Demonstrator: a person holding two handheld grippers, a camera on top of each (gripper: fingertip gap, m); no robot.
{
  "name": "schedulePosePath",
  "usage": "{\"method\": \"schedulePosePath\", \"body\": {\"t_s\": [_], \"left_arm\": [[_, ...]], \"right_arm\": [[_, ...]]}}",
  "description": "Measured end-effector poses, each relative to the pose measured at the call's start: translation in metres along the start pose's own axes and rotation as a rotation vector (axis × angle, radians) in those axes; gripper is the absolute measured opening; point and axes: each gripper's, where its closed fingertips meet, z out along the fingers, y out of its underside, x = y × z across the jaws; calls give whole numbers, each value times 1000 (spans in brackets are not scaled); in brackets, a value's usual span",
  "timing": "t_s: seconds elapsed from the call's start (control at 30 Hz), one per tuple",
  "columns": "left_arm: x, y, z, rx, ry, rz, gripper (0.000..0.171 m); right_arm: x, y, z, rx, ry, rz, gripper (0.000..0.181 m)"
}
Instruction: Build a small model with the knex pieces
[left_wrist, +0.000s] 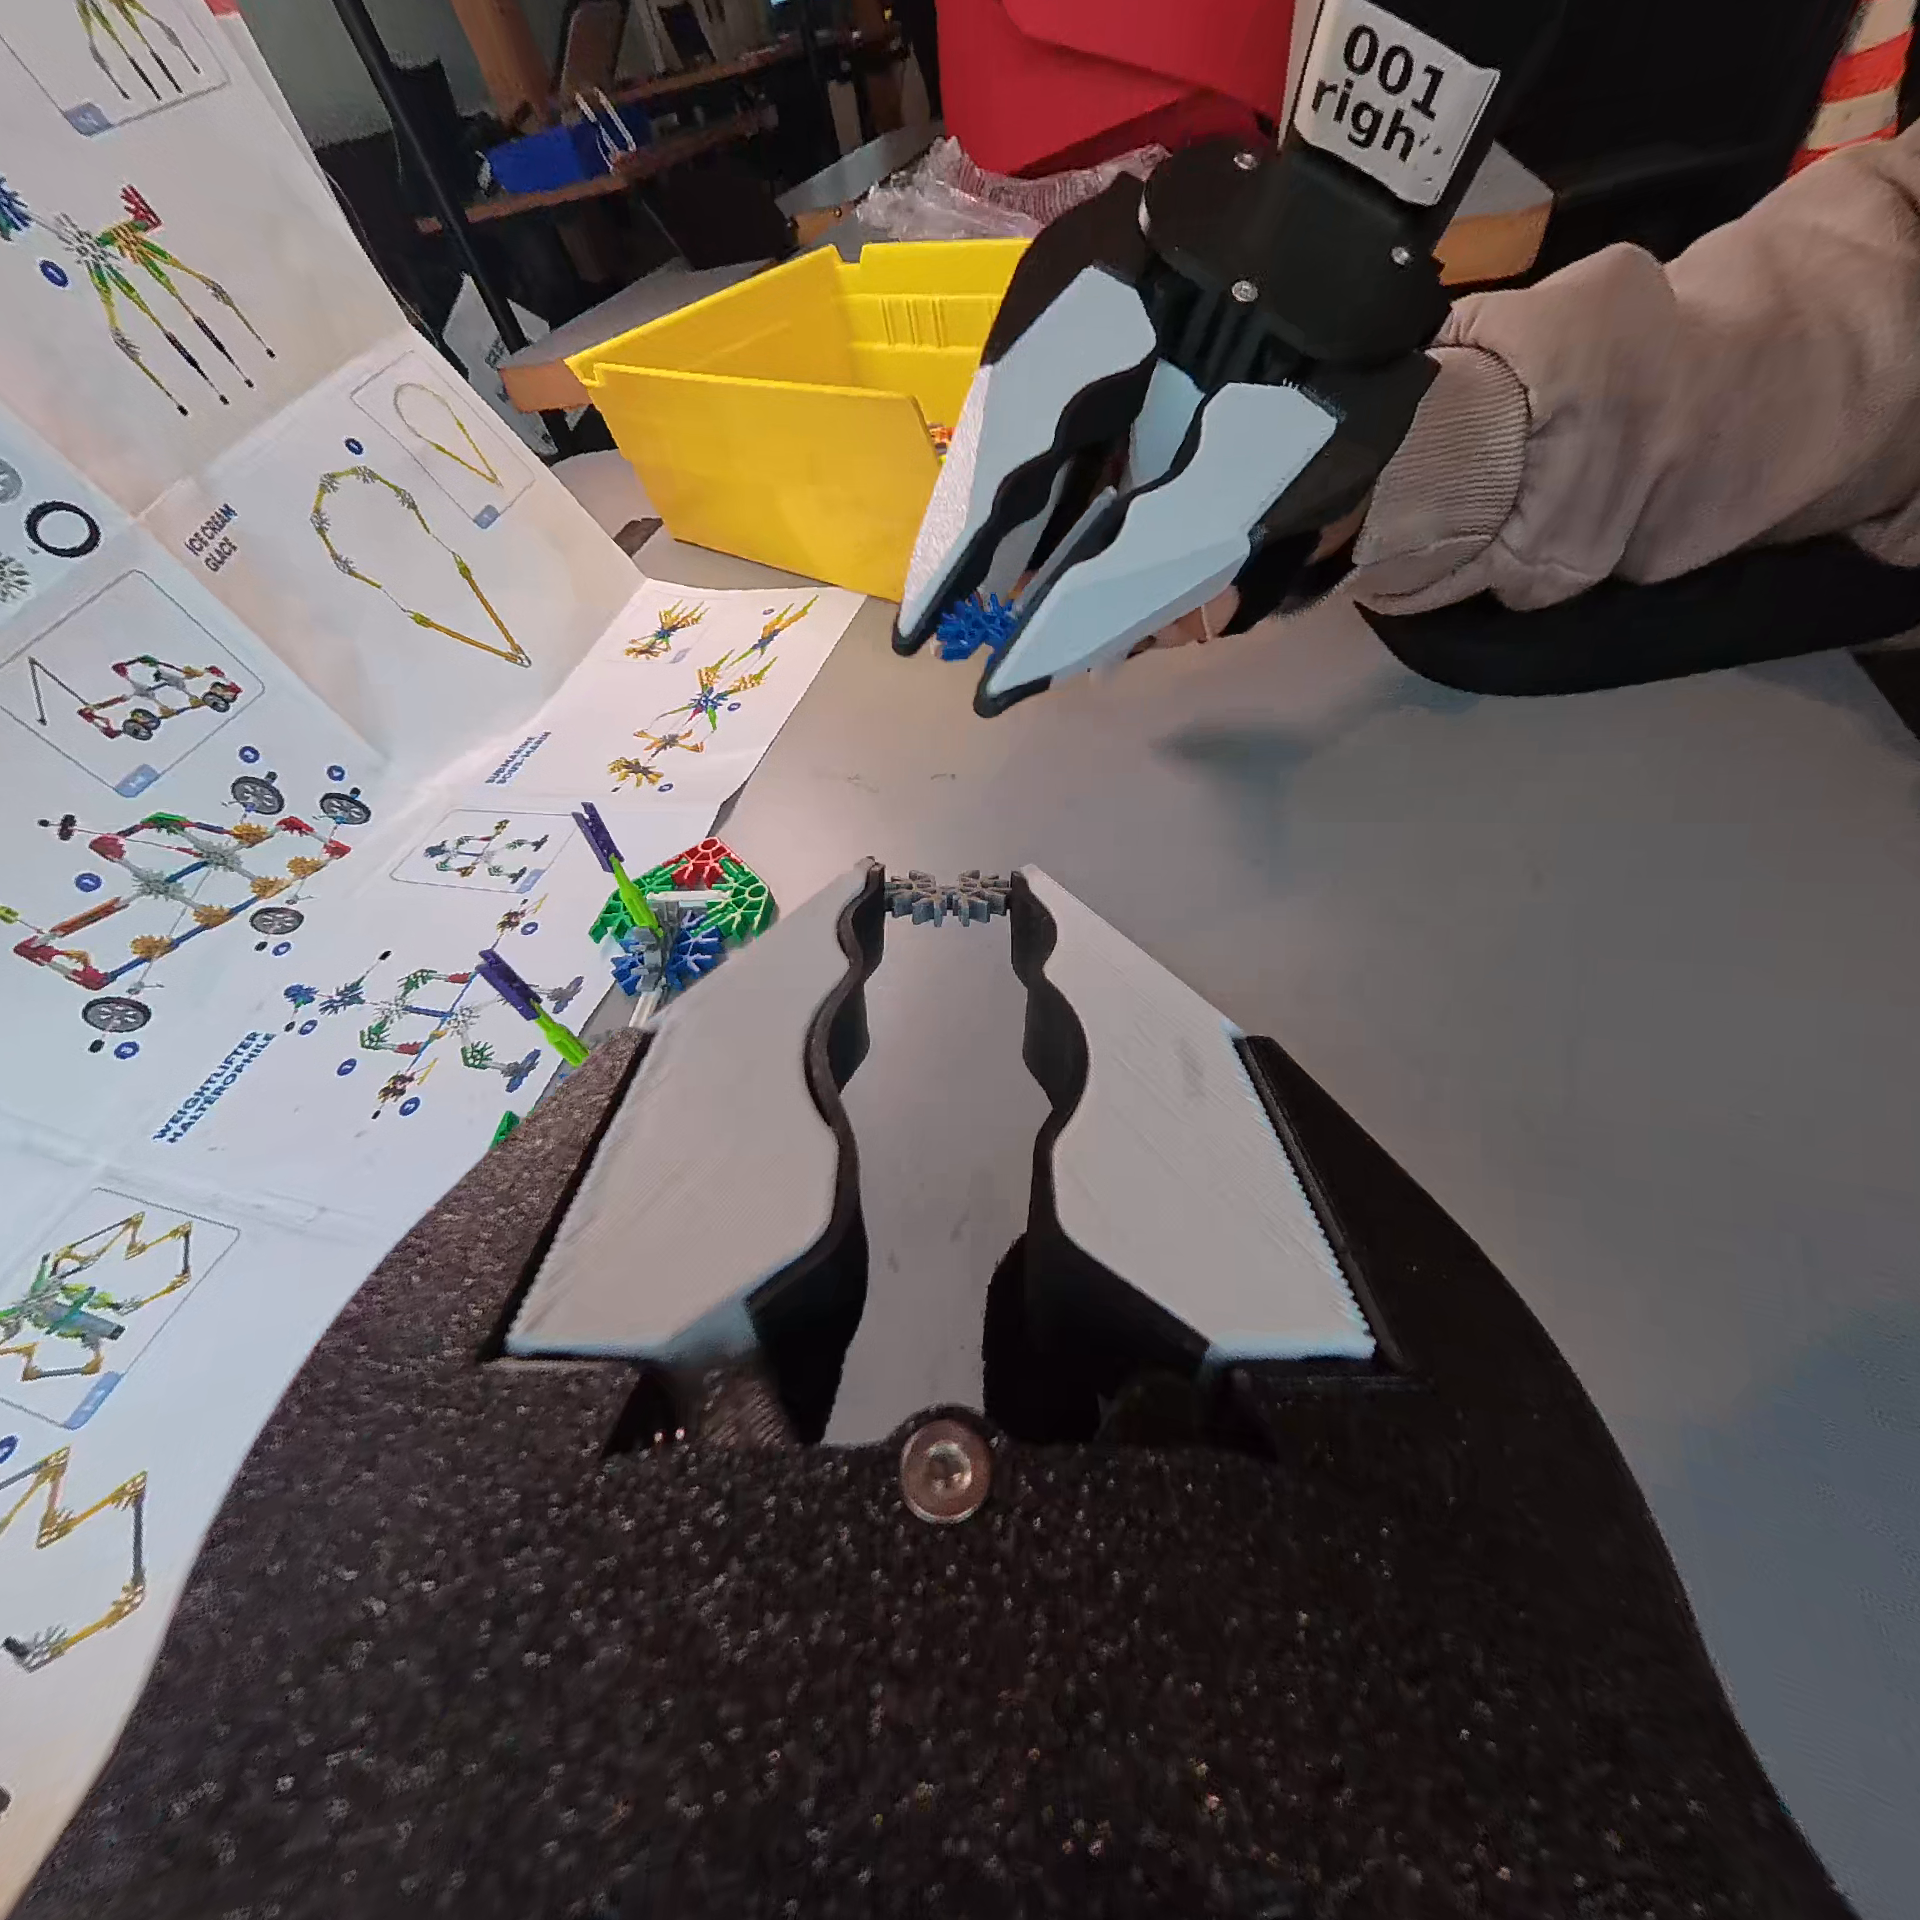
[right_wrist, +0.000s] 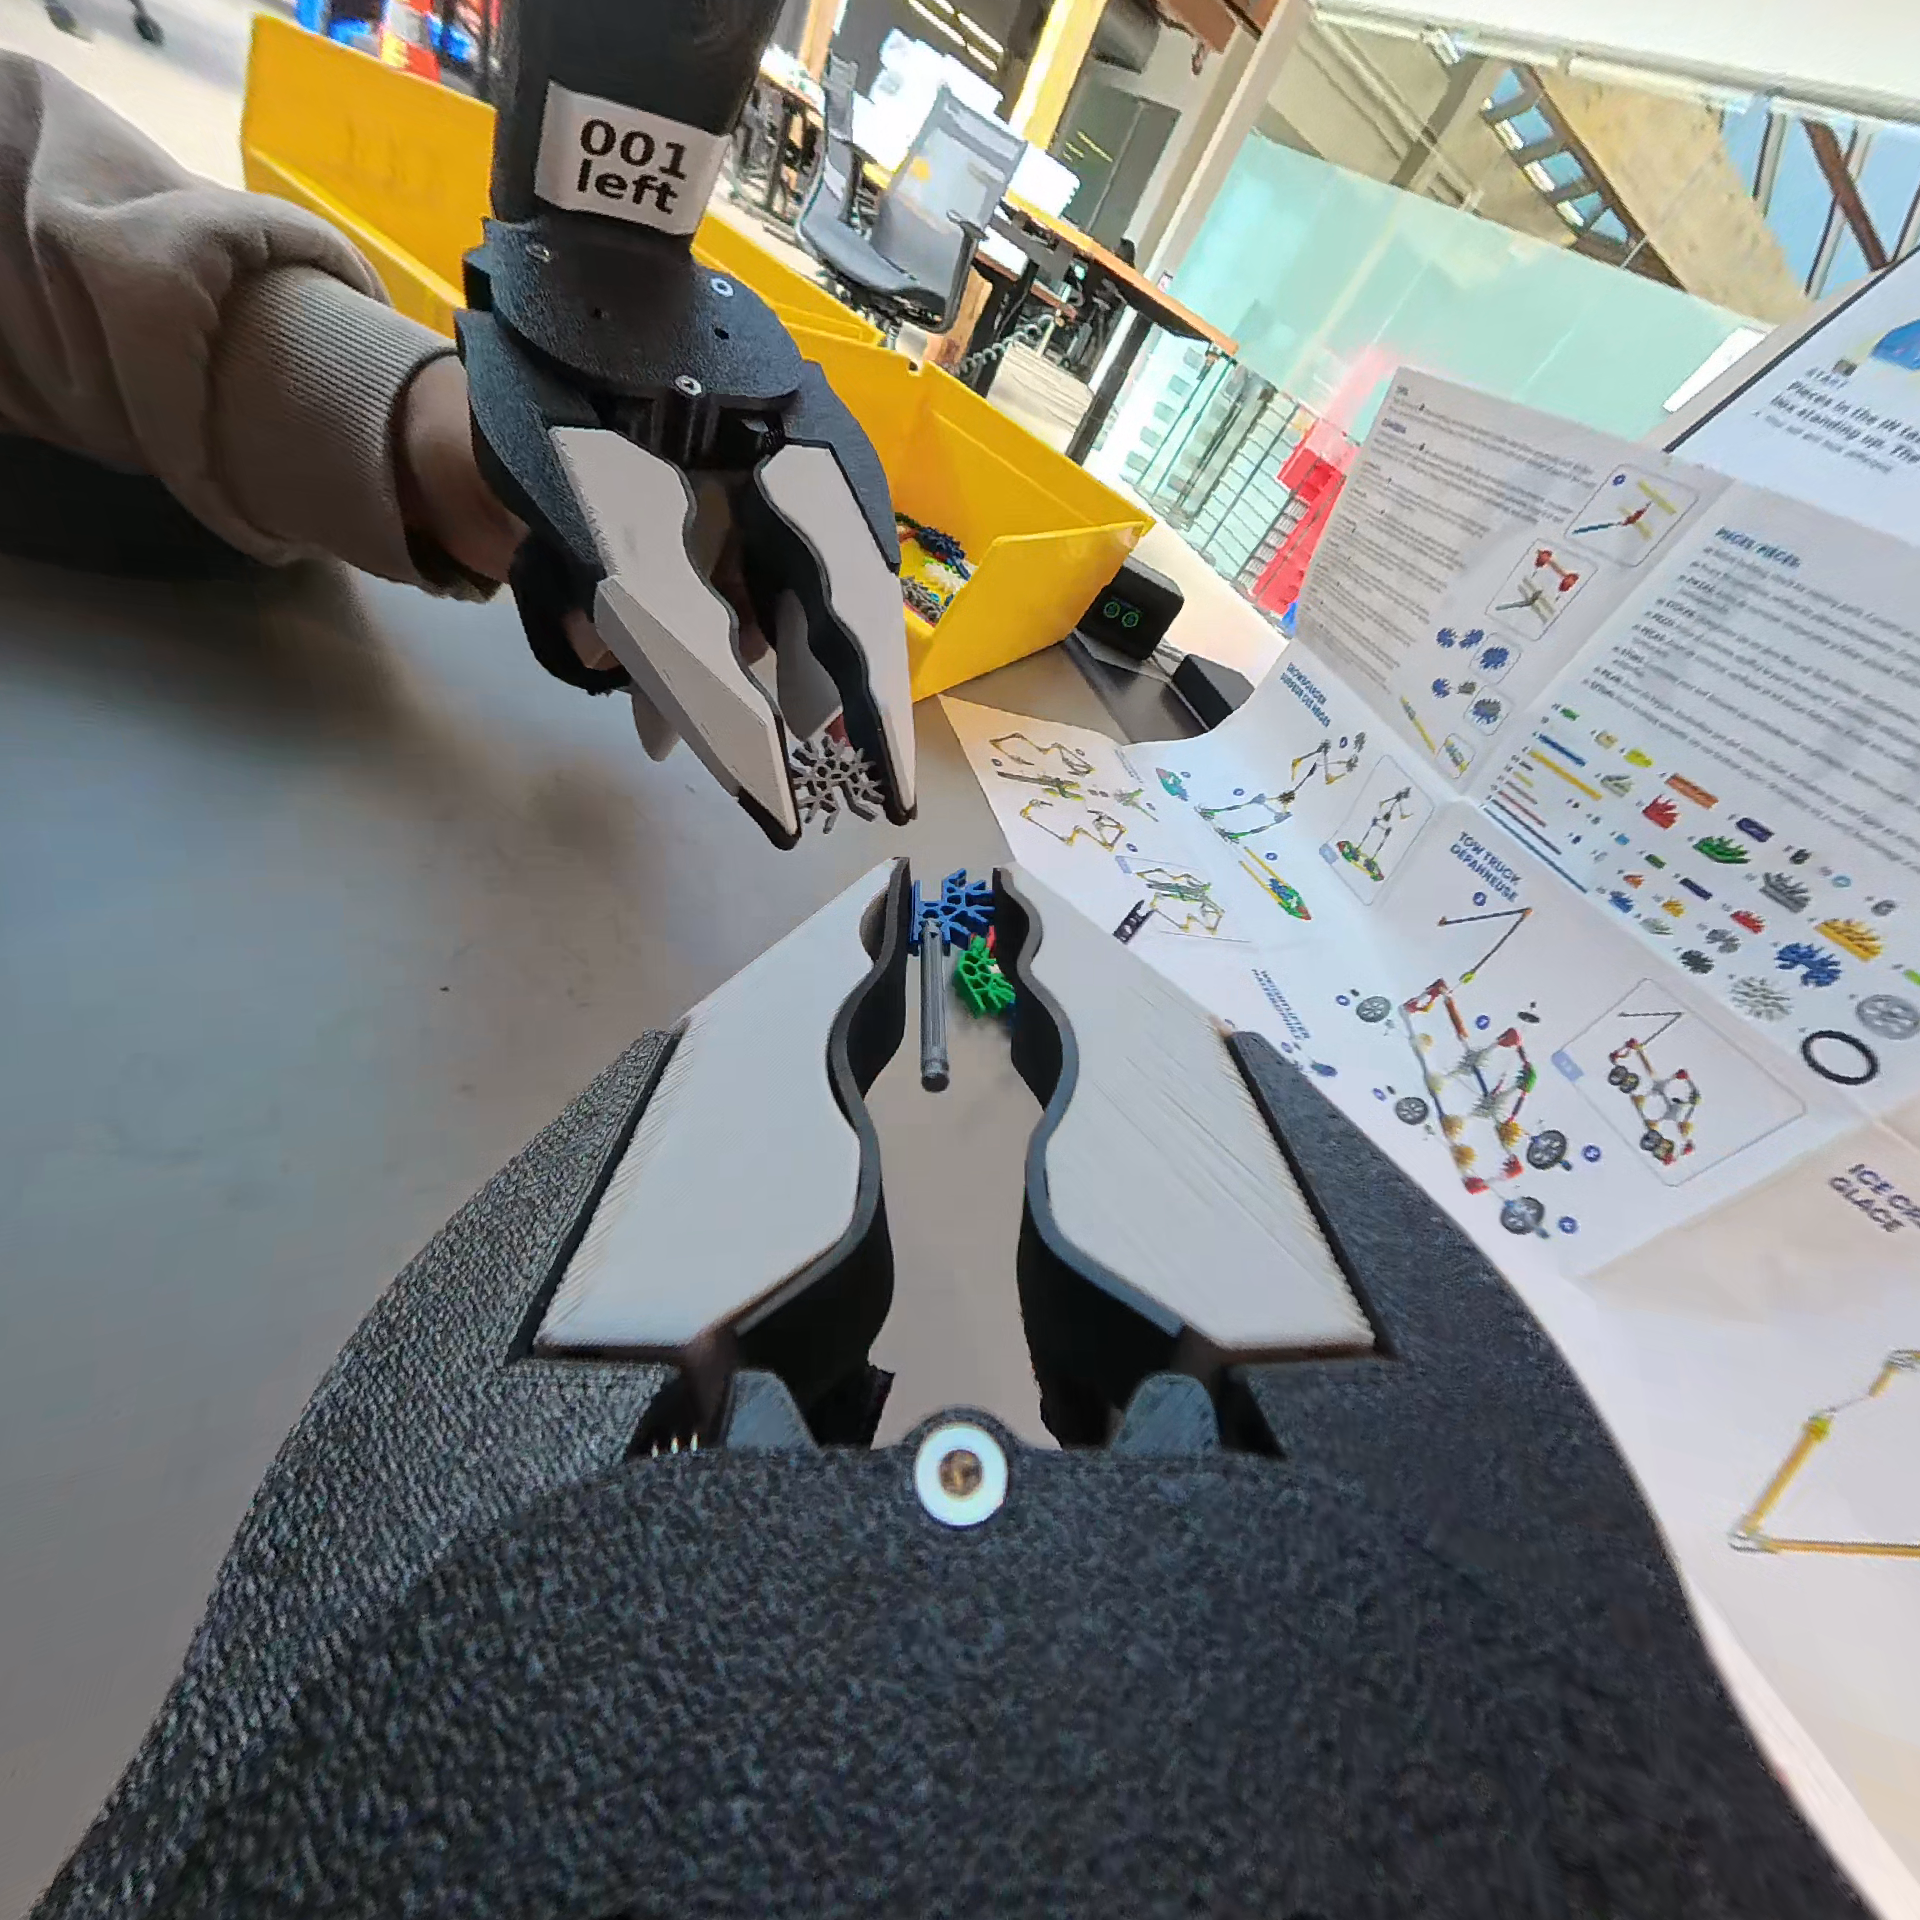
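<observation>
Grey snowflake connector clamped in left gripper; blue snowflake connector, grey rod attached, clamped in right gripper. Both above the worktop, unjoined; multicoloured assembly lies on the instruction sheet.

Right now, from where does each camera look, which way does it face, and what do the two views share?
Left wrist view: sits on the left gripper, looks along its fingers at the grey connector they pinch; beyond, the right gripper, a sleeved hand, the yellow bin.
Right wrist view: sits on the right gripper, which pinches a blue connector with a grey rod; faces the left gripper and the instruction sheet.
Shared: both grippers, both connectors, bin, sheet, grey table.
</observation>
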Motion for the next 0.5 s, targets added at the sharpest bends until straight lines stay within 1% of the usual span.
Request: {"method": "schedulePosePath", "body": {"t_s": [0.1,0.23,0.37,0.5], "left_arm": [[-3,7,2,-22,-14,-12,23],[-2,11,6,-23,16,-125,23],[1,20,10,-58,44,-212,23],[2,21,11,-71,51,-248,23]], "right_arm": [[-8,6,3,-30,-39,-5,14],[-16,17,7,-78,-56,-57,14],[-21,18,9,-90,-64,-75,14],[-24,16,9,-88,-67,-89,14]]}}
